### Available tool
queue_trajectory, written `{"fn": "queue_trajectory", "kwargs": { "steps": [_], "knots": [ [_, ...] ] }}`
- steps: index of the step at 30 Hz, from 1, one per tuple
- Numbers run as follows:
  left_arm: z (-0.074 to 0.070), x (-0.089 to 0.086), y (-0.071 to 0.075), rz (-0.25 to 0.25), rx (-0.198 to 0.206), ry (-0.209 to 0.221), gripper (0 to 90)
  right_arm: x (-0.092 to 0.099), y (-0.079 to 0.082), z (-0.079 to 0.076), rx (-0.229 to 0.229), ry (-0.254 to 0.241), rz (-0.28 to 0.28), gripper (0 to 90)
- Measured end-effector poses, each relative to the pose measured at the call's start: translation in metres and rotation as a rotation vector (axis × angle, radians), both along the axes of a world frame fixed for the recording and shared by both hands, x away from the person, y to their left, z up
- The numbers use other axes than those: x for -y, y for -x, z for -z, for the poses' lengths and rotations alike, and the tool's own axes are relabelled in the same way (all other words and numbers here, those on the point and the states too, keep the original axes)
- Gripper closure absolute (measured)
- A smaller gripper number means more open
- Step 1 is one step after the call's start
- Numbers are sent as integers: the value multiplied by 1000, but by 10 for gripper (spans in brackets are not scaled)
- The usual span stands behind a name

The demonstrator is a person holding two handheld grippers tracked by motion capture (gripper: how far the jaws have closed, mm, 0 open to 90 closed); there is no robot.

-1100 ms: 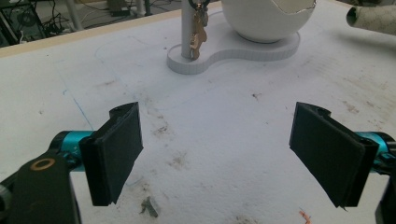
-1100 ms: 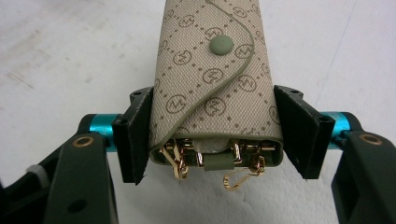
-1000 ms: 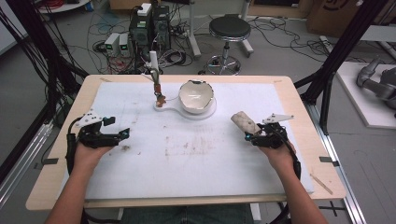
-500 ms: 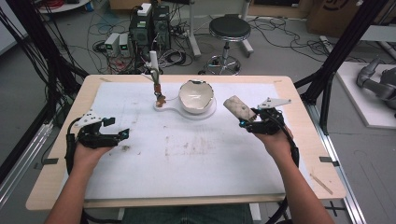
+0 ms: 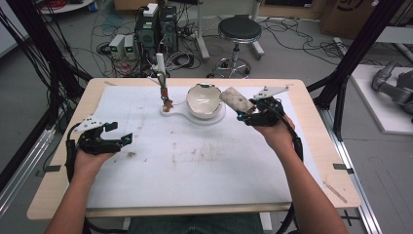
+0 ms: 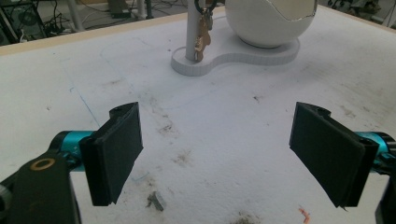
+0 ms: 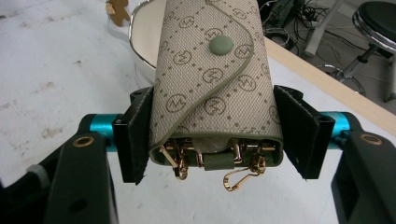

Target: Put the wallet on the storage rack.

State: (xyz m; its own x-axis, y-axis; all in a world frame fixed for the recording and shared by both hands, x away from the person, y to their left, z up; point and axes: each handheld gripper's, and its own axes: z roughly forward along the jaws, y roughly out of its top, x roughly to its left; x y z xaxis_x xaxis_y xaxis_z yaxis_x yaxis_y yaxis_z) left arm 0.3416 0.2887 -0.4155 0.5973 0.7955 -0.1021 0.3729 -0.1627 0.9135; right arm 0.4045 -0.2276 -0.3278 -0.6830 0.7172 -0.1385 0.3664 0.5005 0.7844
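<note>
Right gripper view, hand-held gripper (image 7: 217, 135) clamping key pouch (image 7: 212, 79)

A wooden counter (image 5: 311, 102) was covered by a stained white sheet (image 5: 195, 161). Near its far edge a white stand (image 5: 195, 117) was placed, on whose base a cracked white egg-shaped bowl (image 5: 203, 100) was seated. From the stand's upright post (image 5: 160, 68) a small brown charm (image 5: 166, 102) was hung. Beyond the counter, a black round stool (image 5: 239, 29) and stacked electronics boxes (image 5: 156, 27) were set on a floor strewn with cables. Black frame posts (image 5: 358, 51) were seen at both sides.
</note>
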Motion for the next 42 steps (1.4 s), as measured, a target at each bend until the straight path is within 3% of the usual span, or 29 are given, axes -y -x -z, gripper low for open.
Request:
{"fn": "queue_trajectory", "kwargs": {
  "steps": [11,20,31,42],
  "knots": [
    [0,1,0,2,2,-3,172,-32,-24,-7,-23,53,-29,341],
    [2,2,-1,2,-6,-8,172,-62,-41,-4,-47,127,-61,341],
    [3,2,-2,3,-11,-17,171,-85,-54,4,-77,199,-81,340],
    [3,1,-2,3,-13,-18,172,-106,-62,12,-98,238,-101,341]
  ]
}}
